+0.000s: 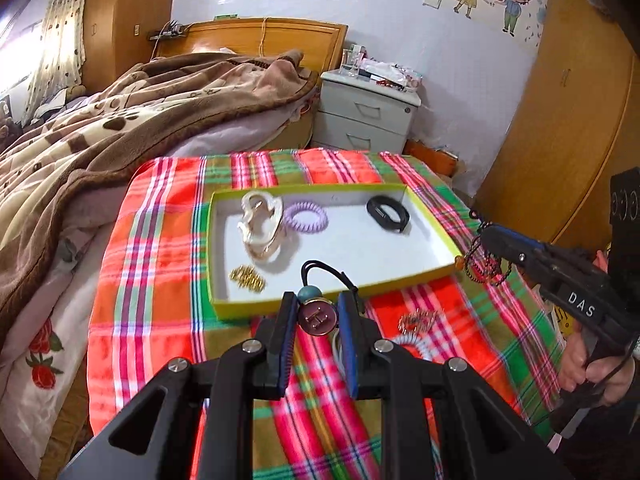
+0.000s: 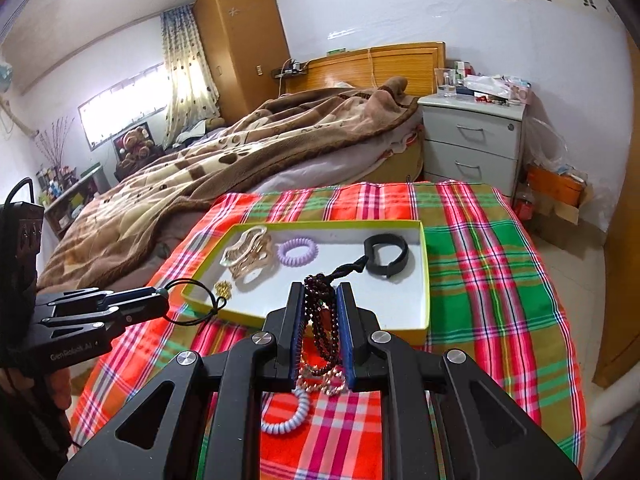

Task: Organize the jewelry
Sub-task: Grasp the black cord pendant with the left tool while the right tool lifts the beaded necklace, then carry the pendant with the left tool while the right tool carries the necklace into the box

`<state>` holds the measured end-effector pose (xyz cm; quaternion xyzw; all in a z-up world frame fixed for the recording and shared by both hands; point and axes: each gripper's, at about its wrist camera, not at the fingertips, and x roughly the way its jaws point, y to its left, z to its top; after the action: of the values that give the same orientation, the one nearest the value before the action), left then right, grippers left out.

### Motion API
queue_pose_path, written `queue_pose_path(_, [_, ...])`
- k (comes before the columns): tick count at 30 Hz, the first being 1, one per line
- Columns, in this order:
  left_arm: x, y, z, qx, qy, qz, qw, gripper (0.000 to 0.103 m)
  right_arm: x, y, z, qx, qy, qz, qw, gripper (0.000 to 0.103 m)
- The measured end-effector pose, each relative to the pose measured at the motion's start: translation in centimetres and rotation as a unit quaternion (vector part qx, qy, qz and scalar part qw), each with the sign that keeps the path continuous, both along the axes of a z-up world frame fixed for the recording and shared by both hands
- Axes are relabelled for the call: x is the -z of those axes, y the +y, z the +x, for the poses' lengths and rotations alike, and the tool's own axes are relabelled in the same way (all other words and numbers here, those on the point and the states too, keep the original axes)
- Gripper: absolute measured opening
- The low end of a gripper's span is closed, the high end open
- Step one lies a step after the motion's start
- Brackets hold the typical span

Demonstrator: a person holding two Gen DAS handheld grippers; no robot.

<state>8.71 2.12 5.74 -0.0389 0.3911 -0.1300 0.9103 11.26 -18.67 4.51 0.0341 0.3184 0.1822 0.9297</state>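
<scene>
A shallow white tray with a yellow-green rim (image 1: 430,226) (image 2: 425,280) lies on the plaid cloth. In it lie a cream hair claw (image 1: 260,224) (image 2: 248,256), a purple coil tie (image 1: 306,216) (image 2: 298,252), a black band (image 1: 388,213) (image 2: 386,255) and a small gold piece (image 1: 247,278) (image 2: 223,289). My left gripper (image 1: 316,312) (image 2: 162,300) is shut on a hair tie with a round H charm (image 1: 318,318), just before the tray's near rim. My right gripper (image 2: 318,304) (image 1: 486,236) is shut on a dark beaded bracelet (image 2: 320,316) (image 1: 484,266) over the tray's near edge.
On the cloth near me lie a pale coil tie (image 2: 288,416) (image 1: 416,344) and a metallic chain piece (image 1: 418,320) (image 2: 324,384). A bed with a brown blanket (image 1: 120,128) runs along the left. A grey nightstand (image 1: 368,112) stands behind the table.
</scene>
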Motion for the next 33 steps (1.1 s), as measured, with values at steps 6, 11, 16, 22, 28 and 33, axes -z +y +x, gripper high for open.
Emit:
queue_pose_path(6, [-0.8,-1.1,2.6,0.011,-0.002,-0.009,0.9999,0.022,-0.1,-0.7,1.6,0.012,0.004,-0.006,1.0,0.016])
queue_pose_path(11, [-0.9,-1.9,5.4,0.019,-0.001,-0.019,0.9996,0.022,0.9,-1.4,3.9,0.024,0.019,-0.004,1.0,0.016])
queue_pose_path(16, [0.2,-3.2,8.2,0.028,0.013,-0.035,0.9989,0.022,2.4,-1.5,6.2,0.026,0.041,-0.007,0.999,0.016])
queue_pose_path(22, [2.3,-5.1,10.9,0.044,0.038,-0.042,0.9974,0.022,4.2,-1.1,8.2,0.016,0.066,-0.018,0.998,0.016])
queue_pose_path(28, [4.0,-6.0,13.4,0.047,0.062,-0.049,0.9958,0.022,5.5,-0.8,9.5,0.009,0.085,-0.031,0.996,0.016])
queue_pose_path(33, [4.9,-6.4,14.6,0.048,0.07,-0.045,0.9953,0.022,6.2,-0.6,10.1,0.005,0.094,-0.04,0.995,0.016])
